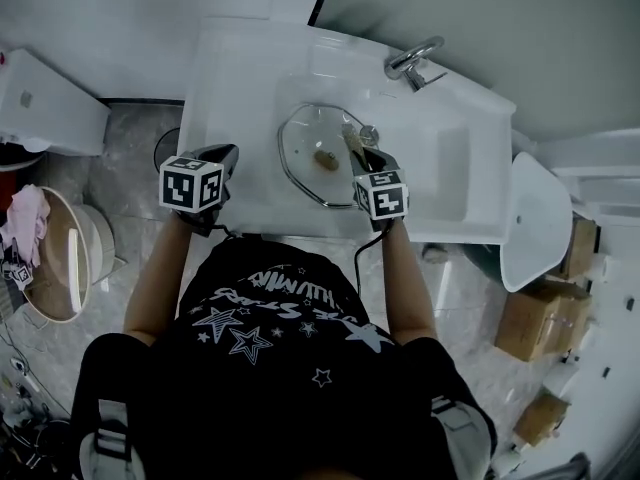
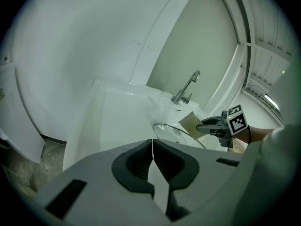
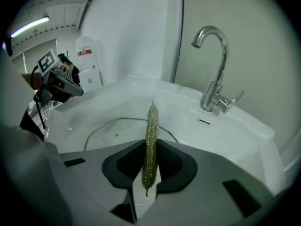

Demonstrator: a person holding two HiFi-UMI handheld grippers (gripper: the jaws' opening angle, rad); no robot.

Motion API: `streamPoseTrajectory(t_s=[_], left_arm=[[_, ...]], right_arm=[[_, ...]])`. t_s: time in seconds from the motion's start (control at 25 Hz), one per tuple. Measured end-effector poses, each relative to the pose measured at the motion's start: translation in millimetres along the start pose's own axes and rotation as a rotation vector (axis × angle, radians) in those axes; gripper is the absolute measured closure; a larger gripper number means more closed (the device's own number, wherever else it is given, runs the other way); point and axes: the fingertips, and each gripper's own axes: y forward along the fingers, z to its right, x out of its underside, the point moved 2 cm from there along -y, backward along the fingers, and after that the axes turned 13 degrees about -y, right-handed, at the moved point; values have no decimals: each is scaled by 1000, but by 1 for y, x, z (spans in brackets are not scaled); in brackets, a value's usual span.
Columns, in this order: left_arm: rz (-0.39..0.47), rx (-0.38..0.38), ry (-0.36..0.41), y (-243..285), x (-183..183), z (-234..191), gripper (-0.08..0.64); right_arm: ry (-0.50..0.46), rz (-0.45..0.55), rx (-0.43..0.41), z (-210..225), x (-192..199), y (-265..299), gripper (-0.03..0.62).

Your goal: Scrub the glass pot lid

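The glass pot lid point(image 1: 300, 158) lies in the bowl of the white sink point(image 1: 235, 78), toward the left of the bowl, with its metal rim showing all round and a small knob point(image 1: 325, 156) at its middle. Over the lid's edge on the faucet point(image 1: 412, 63) side of the sink we hold a yellow-green scouring pad point(image 1: 351, 138). The right gripper point(image 1: 362, 154) has its jaws pressed tight on the pad. In the right gripper view the pad stands on edge between them and sticks out past the tips toward the back of the sink. We cannot tell whether the pad touches the glass. In the left gripper view it appears just above the rim.

The left gripper point(image 1: 230, 153) hovers over the flat left deck of the sink, beside the bowl and apart from the lid. Its jaws are brought together with nothing between them, only a thin line showing where the pads meet.

The chrome faucet stands at the sink's back right corner, its spout curving over the bowl.

We stand at the front of the sink in a black T-shirt point(image 1: 280, 318) printed with white stars, both forearms reaching forward.

On the floor to the left of the sink are a white appliance point(image 1: 45, 103) and a round basket point(image 1: 62, 258) with a pink cloth point(image 1: 25, 218) at its edge. To the right of the sink we see cardboard boxes point(image 1: 540, 318) on the floor.
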Motion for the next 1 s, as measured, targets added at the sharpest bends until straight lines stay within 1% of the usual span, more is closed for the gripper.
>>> streamPoseTrajectory(t_s=[0.24,0.48,0.56,0.68,0.84,1.0], left_arm=[[-19,15,1,14,-13,-12,546],[-19,-29,-43,20,-7,-11,546],[-13,-50,-58,17,-6,-8,546],[-11,-91,-79,13,1,-7,546],[-1,-131,-103,11,6,-1,546],[10,-156,-112,8,13,8,546]], right_arm=[[-129,-92,-23,8,-8,52,527],[-281,-145,-52,14,3,86,526],[-325,-143,-65,15,4,95,526],[-380,-130,-106,8,4,106,526],[-422,-89,-158,-1,0,116,526],[-471,-55,-175,-4,-3,122,526]])
